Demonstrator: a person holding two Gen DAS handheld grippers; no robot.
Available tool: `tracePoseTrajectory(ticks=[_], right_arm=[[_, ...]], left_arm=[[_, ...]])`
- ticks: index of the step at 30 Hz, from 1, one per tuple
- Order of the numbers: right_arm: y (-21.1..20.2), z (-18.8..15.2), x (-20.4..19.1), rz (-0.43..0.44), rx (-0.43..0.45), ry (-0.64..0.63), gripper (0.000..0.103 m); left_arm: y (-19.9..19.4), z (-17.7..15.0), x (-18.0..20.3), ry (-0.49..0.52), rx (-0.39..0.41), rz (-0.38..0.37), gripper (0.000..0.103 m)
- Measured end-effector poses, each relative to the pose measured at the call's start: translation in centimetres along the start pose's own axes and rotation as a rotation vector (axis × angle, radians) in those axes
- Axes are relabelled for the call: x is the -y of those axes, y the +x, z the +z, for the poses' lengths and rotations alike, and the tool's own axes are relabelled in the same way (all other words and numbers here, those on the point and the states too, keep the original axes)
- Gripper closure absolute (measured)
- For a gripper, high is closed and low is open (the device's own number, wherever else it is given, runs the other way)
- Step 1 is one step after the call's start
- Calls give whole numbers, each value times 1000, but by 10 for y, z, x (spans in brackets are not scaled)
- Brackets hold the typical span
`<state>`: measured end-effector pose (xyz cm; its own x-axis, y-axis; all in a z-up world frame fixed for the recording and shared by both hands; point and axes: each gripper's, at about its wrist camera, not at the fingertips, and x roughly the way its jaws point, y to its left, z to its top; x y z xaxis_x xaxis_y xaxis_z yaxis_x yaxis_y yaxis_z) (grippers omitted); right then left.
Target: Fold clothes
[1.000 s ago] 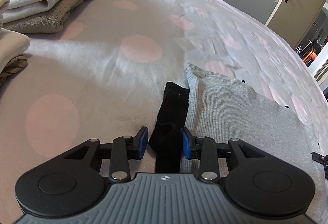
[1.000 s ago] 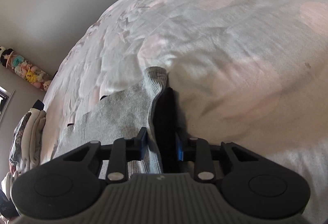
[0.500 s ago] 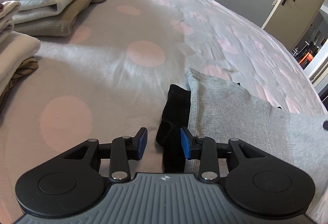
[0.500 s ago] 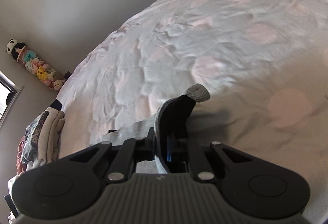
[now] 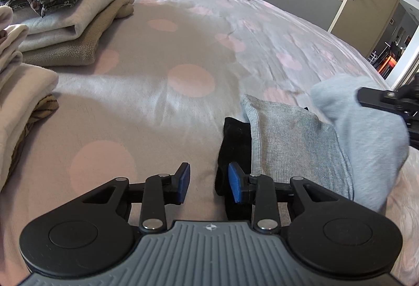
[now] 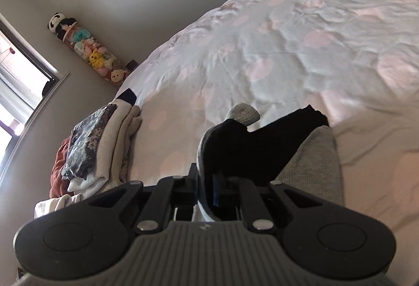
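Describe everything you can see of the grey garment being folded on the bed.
The grey garment is a ribbed knit with black fabric showing along its left edge. It lies flat on the dotted bedspread, beside the open left claw, whose right pad sits at the black edge. The right claw is shut on one end, which is lifted and folding over the flat part, showing a paler grey underside. In the right wrist view the gripped fabric bunches up, grey outside, black inside.

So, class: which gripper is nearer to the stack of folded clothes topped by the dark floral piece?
Left. The left gripper hangs open over the bedspread with the stack of folded clothes ahead on its left; the right gripper, clamping the grey garment, sits farther away.
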<state>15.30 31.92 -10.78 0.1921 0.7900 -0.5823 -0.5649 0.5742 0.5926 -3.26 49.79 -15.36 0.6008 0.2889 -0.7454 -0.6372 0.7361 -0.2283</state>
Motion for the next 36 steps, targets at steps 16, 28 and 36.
tracePoseTrajectory(ticks=[16, 28, 36], right_arm=[[102, -39, -23, -118, -175, -102, 87], [-18, -30, 2, -84, -12, -119, 62], [-52, -56, 60, -115, -14, -45, 59]], left_arm=[[-8, 1, -12, -15, -14, 31, 73], [-47, -14, 11, 28, -33, 32, 73], [-54, -41, 32, 88, -115, 21, 73]])
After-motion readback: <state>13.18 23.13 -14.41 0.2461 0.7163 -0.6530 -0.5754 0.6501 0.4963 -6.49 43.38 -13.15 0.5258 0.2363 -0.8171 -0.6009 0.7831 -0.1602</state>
